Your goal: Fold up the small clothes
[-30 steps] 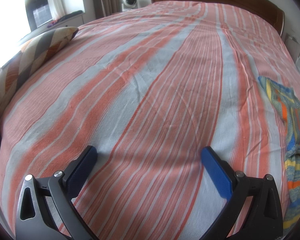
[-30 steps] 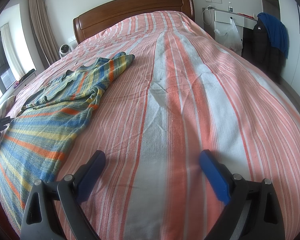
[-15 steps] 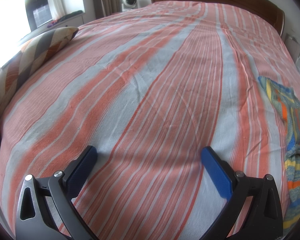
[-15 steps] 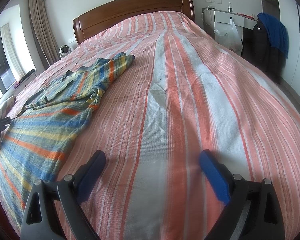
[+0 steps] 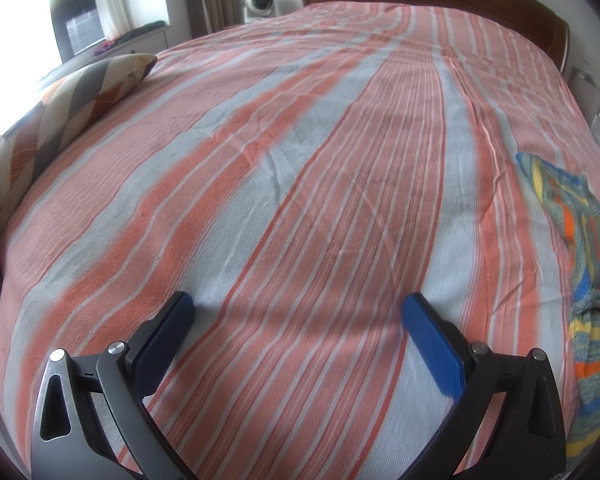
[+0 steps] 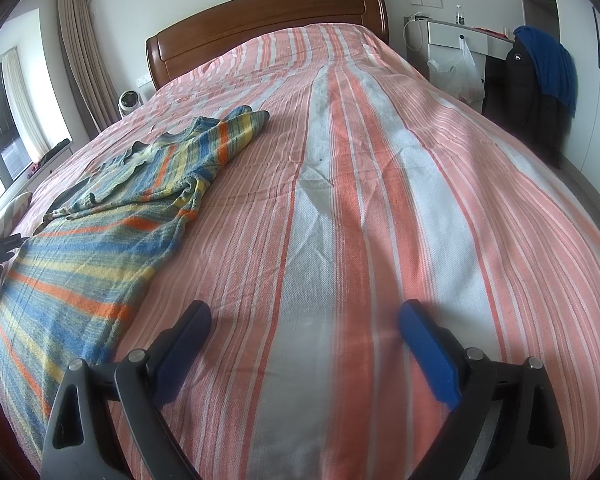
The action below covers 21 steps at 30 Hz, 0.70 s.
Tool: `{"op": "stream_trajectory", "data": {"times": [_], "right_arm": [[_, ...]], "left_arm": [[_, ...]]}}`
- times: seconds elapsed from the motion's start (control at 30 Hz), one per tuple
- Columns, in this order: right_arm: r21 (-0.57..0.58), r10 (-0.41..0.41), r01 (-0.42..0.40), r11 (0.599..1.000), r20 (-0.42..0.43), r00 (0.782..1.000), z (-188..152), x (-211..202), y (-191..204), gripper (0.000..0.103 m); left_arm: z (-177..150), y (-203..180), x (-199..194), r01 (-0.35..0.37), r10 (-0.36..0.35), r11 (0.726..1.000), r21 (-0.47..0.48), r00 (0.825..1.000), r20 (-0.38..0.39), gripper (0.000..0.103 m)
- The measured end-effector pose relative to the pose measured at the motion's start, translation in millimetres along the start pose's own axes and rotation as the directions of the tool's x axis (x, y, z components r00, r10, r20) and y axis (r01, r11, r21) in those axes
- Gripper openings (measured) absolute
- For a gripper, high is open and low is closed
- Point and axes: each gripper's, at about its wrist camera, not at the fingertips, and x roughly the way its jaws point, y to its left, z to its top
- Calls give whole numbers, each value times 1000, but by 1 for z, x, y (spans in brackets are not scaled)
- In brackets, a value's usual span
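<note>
A small knitted shirt [image 6: 112, 216] with blue, yellow and orange stripes lies spread flat on the bed, at the left in the right wrist view. Its edge [image 5: 592, 264] shows at the far right of the left wrist view. My right gripper [image 6: 304, 314] hovers low over bare bedspread to the right of the shirt, open, nothing between its blue pads. My left gripper [image 5: 298, 306] is also open and empty, over bedspread to the left of the shirt. Neither gripper touches the garment.
The bed [image 6: 380, 184] has a pink, orange and white striped cover and a wooden headboard [image 6: 268, 28]. A patterned pillow [image 5: 72, 108] lies at the bed's left edge. A small white fan [image 5: 260, 2], a side table [image 6: 456, 44] and hanging dark jackets [image 6: 540, 84] stand around the bed.
</note>
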Motion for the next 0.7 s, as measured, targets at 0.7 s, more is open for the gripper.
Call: {"op": "stream_trajectory", "data": {"times": [0.7], "right_arm": [[-22, 88, -91, 996, -96, 991, -23, -73, 29, 95]], "left_arm": [[0, 1, 0, -6, 6, 1000, 2, 1000, -2, 103]]}}
